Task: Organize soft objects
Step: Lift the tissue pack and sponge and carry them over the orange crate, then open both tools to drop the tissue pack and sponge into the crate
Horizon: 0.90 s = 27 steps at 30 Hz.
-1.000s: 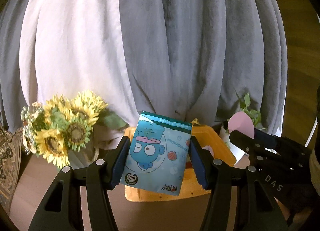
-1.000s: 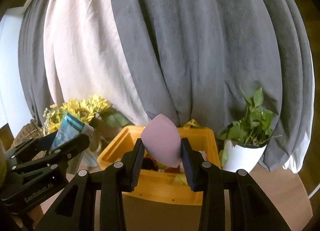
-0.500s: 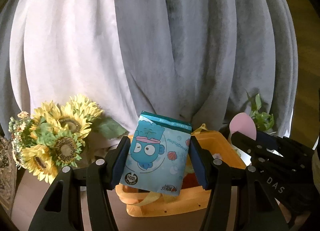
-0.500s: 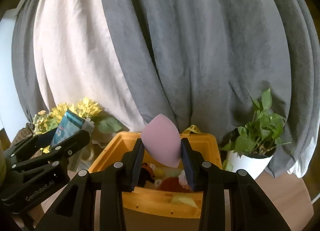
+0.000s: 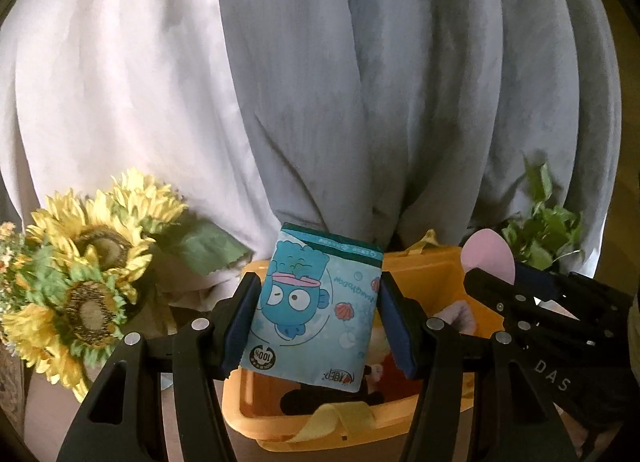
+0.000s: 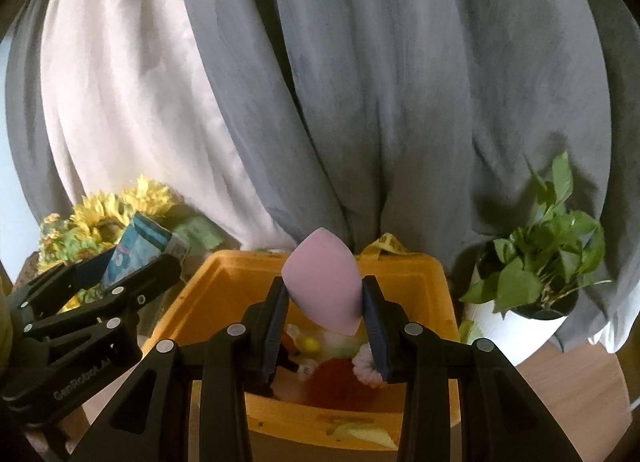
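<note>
**Two soft loads over the yellow bin**

We have the left gripper [image 5: 316, 326] closed about halfway on a blue tissue pack [image 5: 314, 312], its pads pressing the pack's two long edges so the printed face looks at the camera. The pack reads as light and squashy under a slick film wrapper; we judge the side edges the right place to hold, since the wrapper could slide if we pinched a corner or the flat faces.

Our right gripper [image 6: 326, 322] is narrowed onto a pink makeup sponge [image 6: 322, 288], clamped across its wider belly with the pointed tip hanging low. It looks very light and springy, so a firm squeeze merely dents it, and it may bounce when let go.

Both loads hang above the yellow bin [image 6: 208, 294], which already contains plush toys [image 6: 340, 378]. Sunflowers [image 5: 92, 290] sit to its left, a potted plant [image 6: 536, 274] to its right.
</note>
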Motion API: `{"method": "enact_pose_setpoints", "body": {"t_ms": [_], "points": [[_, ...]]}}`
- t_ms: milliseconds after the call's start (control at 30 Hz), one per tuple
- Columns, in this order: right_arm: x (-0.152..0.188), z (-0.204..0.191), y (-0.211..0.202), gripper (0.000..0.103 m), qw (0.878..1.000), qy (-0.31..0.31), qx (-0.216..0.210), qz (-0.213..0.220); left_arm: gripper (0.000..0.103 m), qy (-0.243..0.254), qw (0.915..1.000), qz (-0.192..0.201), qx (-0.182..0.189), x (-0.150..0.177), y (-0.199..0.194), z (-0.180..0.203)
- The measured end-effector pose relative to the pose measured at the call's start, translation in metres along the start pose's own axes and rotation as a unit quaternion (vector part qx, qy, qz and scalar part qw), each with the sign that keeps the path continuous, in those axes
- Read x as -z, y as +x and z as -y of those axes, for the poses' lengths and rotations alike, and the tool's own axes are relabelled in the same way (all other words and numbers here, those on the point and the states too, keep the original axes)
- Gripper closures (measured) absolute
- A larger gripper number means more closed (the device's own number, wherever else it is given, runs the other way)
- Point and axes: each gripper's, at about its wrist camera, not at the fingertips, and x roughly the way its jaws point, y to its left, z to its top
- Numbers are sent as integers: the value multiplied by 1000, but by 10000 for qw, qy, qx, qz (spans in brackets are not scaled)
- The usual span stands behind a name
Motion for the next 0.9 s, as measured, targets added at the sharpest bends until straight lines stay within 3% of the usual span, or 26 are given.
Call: {"method": "enact_pose_setpoints", "body": {"t_ms": [600, 900], "points": [[22, 17, 78, 65, 9928, 115, 22, -1196, 45, 125, 9932, -1141, 188, 26, 78, 0], [25, 22, 95, 62, 9886, 198, -2, -1490, 44, 37, 9897, -1396, 325, 30, 89, -2]]}}
